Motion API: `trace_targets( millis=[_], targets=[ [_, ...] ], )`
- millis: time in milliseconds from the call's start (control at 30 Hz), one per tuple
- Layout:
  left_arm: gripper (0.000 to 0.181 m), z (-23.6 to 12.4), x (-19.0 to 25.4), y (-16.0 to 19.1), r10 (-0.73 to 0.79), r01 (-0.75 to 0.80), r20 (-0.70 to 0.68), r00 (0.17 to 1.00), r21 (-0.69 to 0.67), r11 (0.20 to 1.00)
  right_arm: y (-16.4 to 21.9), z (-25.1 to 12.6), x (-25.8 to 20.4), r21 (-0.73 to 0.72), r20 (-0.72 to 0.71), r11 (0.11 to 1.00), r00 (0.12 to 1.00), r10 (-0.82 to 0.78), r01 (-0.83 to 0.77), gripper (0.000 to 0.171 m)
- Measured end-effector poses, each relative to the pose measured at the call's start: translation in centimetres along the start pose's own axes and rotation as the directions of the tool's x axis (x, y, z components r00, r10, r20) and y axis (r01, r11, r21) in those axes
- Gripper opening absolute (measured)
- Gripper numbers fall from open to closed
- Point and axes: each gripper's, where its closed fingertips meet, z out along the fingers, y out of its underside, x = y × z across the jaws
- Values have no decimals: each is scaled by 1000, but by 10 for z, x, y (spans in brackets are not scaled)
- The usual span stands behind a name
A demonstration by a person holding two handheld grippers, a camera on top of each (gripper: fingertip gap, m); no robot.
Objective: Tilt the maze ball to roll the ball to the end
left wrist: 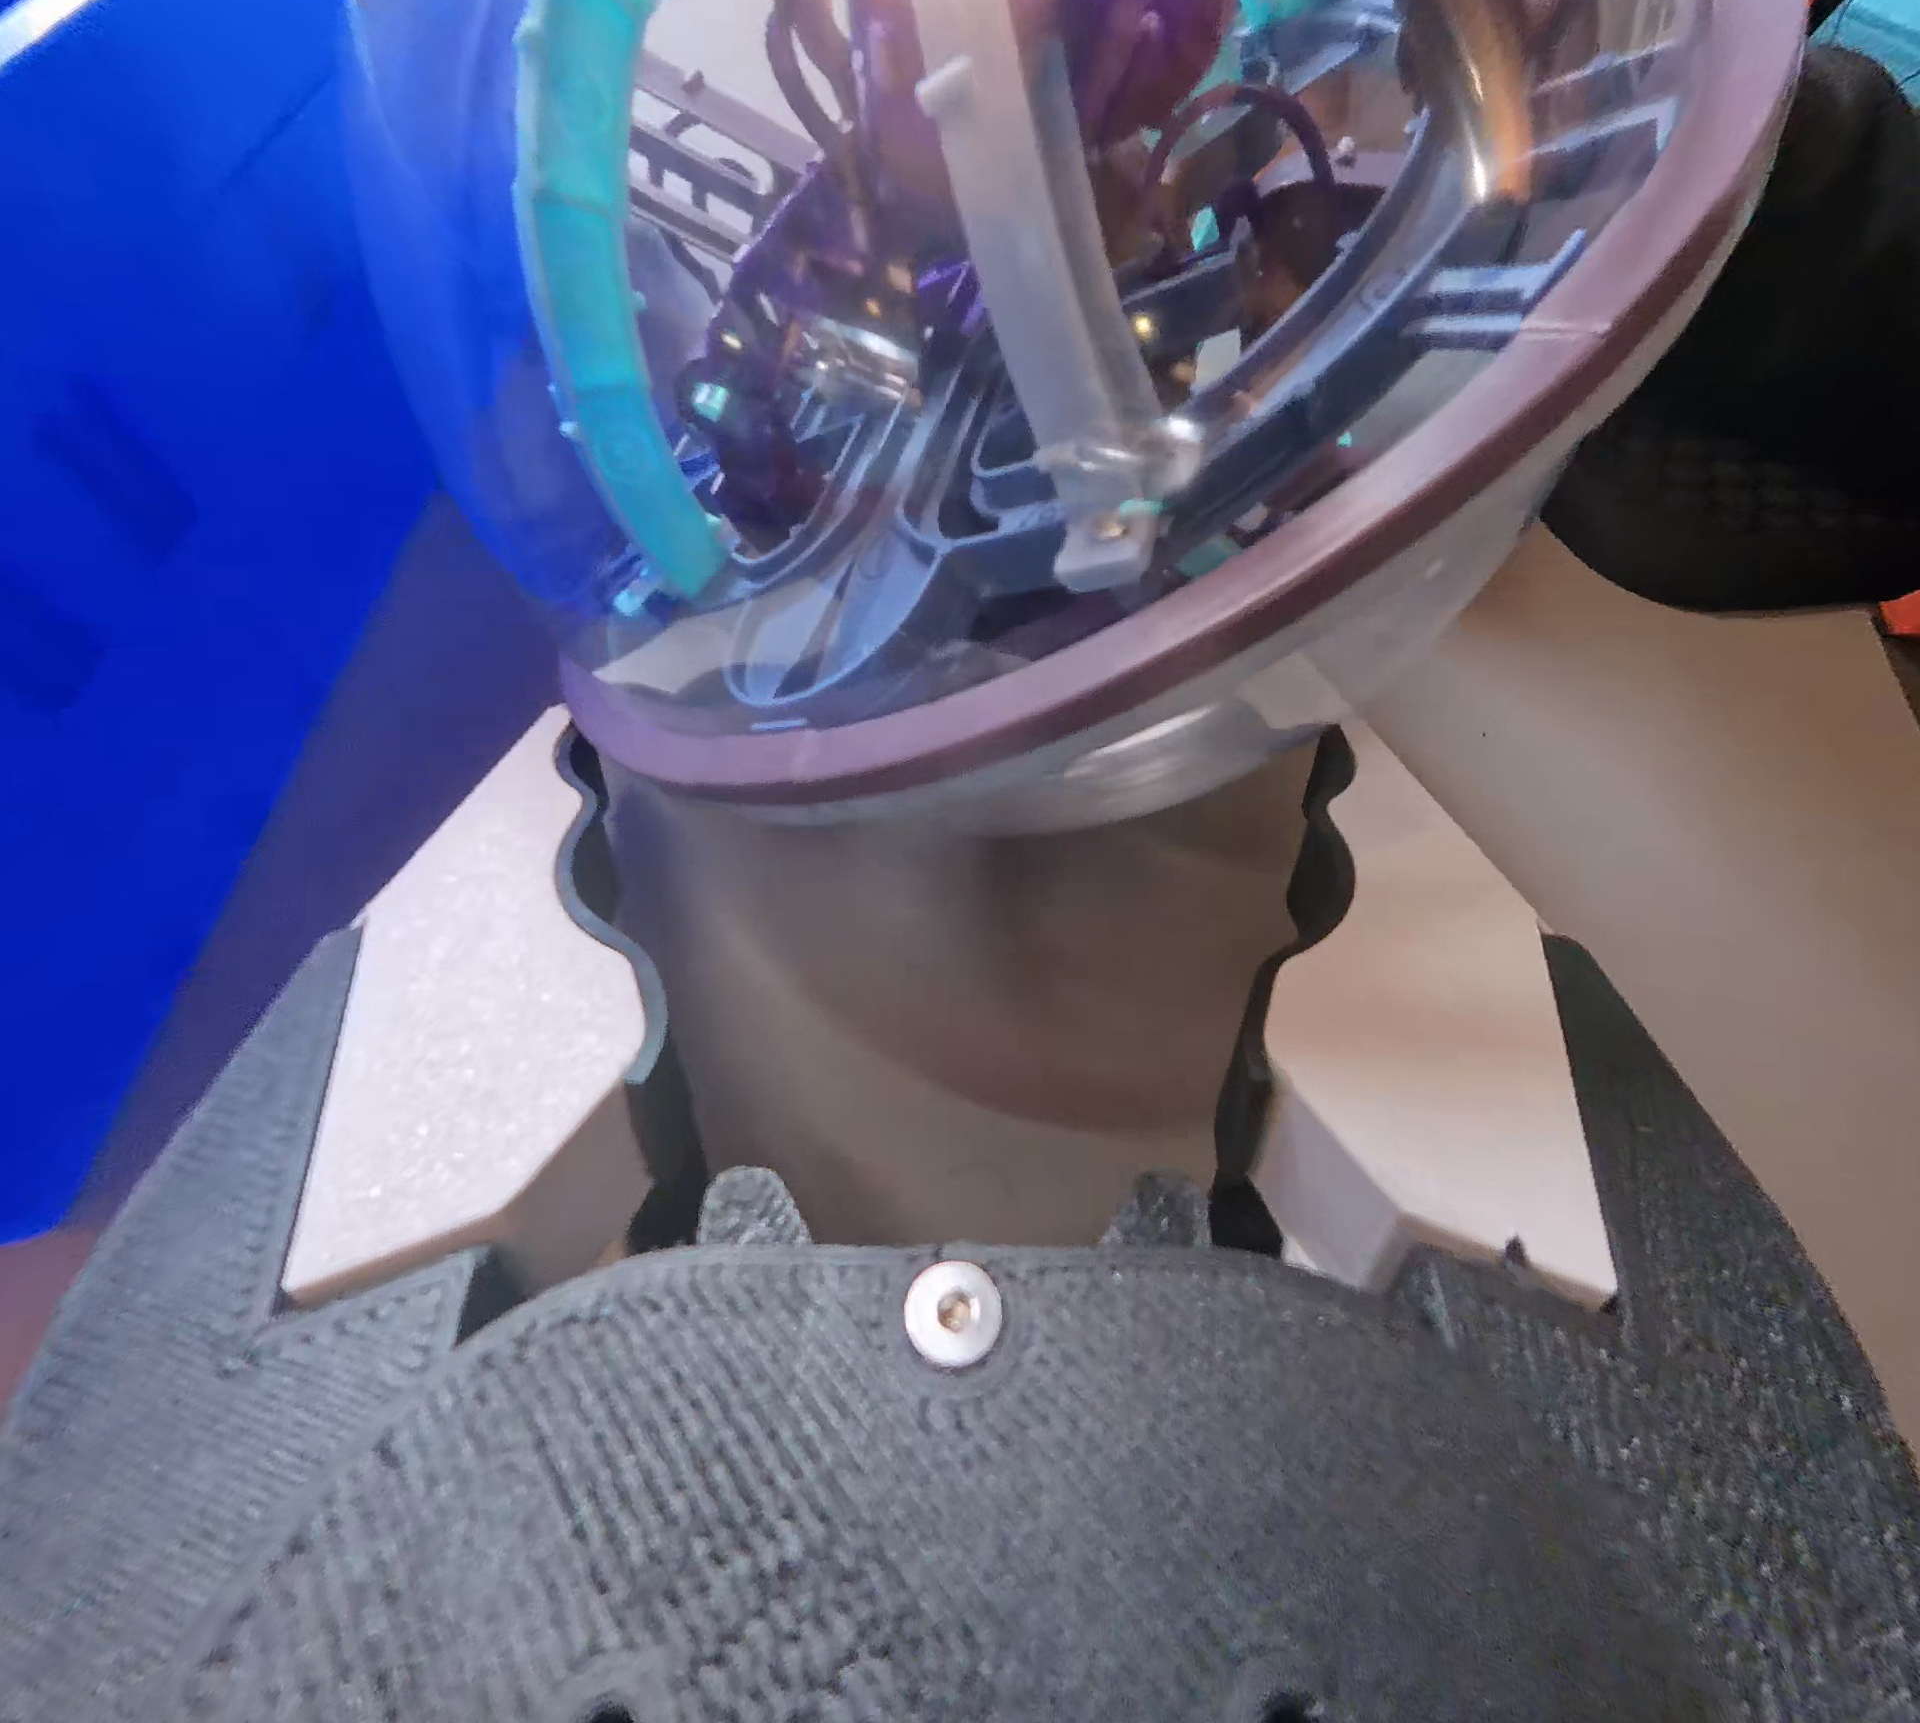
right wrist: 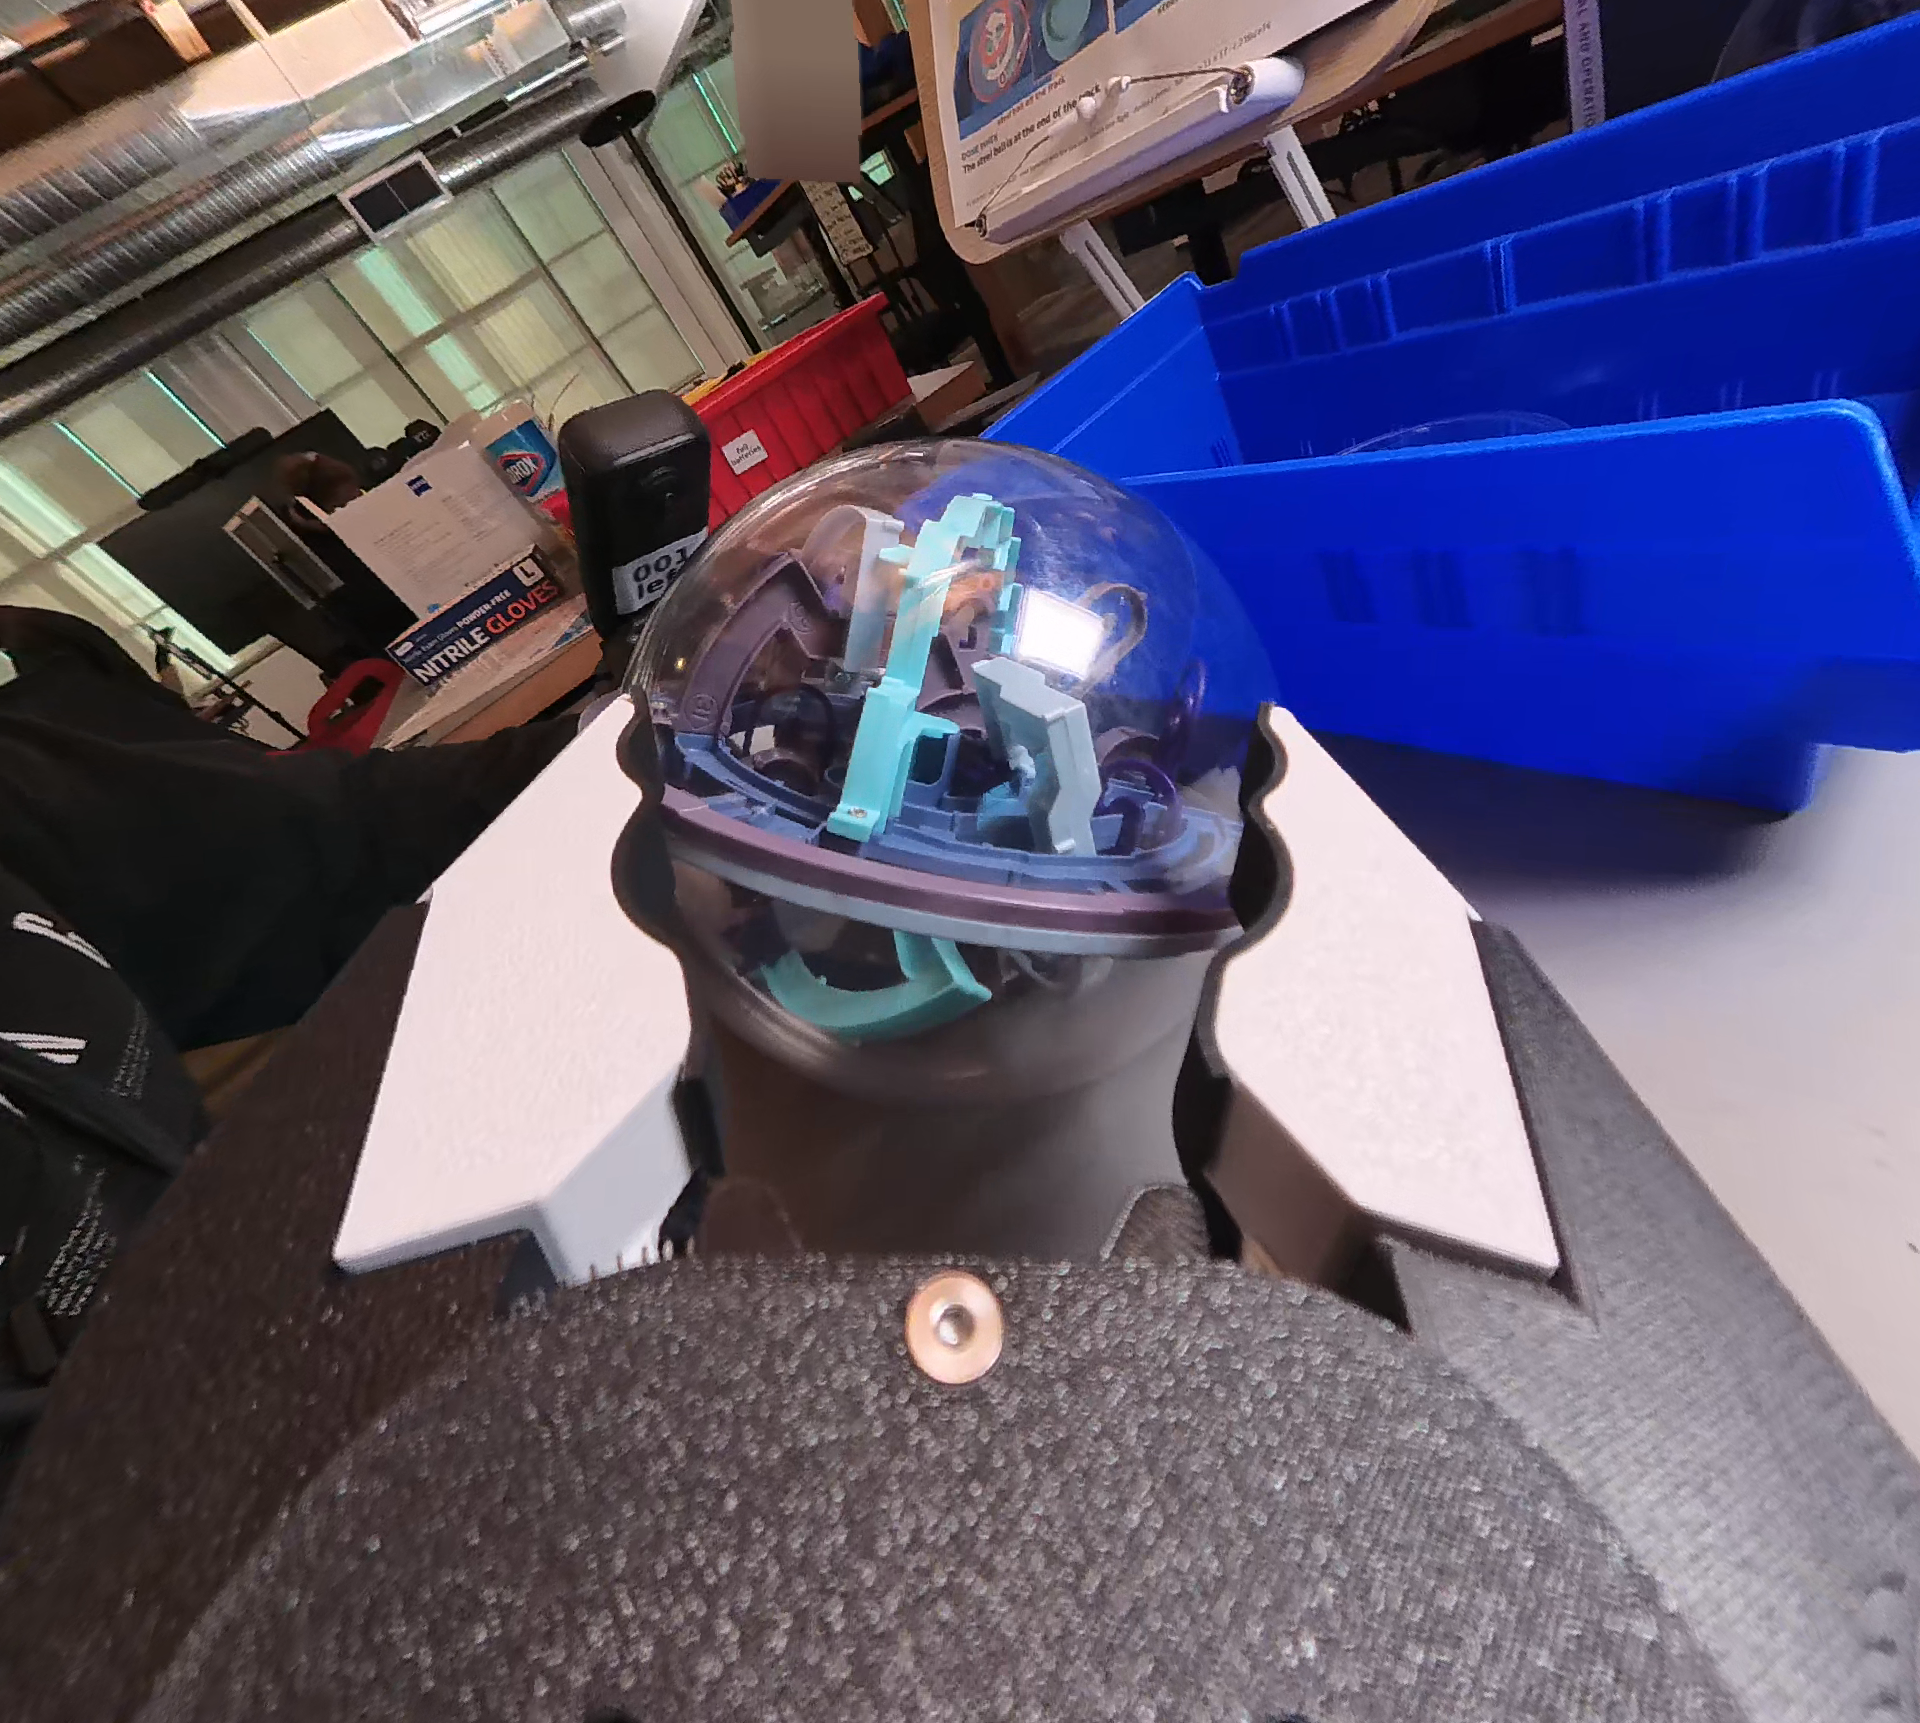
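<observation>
The maze ball (right wrist: 940, 800), a clear sphere with a dark purple band round its middle, is held up off the table between the two grippers. Inside it teal, grey and purple tracks twist over one another; I cannot pick out the small steel ball among them.

In the right wrist view the right gripper (right wrist: 940, 852) is clamped on the sphere, its white fingers (right wrist: 520, 998) pressing the sides at the band, with the band running slightly downhill to the right. In the left wrist view the left gripper (left wrist: 951, 842) sits under the tilted sphere (left wrist: 1039, 271); the band slopes steeply up to the right, and the wavy black finger pads (left wrist: 597, 852) reach the band's lower edge. I cannot tell whether they pinch it or only touch it.

Behind the sphere in the right wrist view stands a black camera-like block (right wrist: 634, 489). Blue plastic bins (right wrist: 1558, 551) lie to the right on the pale table (right wrist: 1714, 998), and one blue bin wall (left wrist: 187, 426) fills the left of the left wrist view. An instruction board (right wrist: 1164, 0) leans on a stand behind the bins. A dark sleeve (right wrist: 208, 842) reaches in from the left, and a glove box (right wrist: 483, 634) sits on a bench beyond it.
</observation>
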Motion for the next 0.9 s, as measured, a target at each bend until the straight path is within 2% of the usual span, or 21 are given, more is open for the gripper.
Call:
trace_targets(
  millis=[200, 267, 900],
  targets=[
    [131, 0, 0, -1, -47, 47, -22, 999, 10, 999, -1, 0, 3, 8, -11, 1000, 999, 30, -30, 110],
    [121, 1, 6, 0, -76, 76, -70, 995, 4, 997, -1, 1, 4, 6, -24, 999, 999, 36, -36, 110],
    [130, 7, 5, 4, -74, 72, -38, 997, -32, 997, -1, 8, -3, -69, -157, 997, 987, 16, -27, 111]
  ],
)
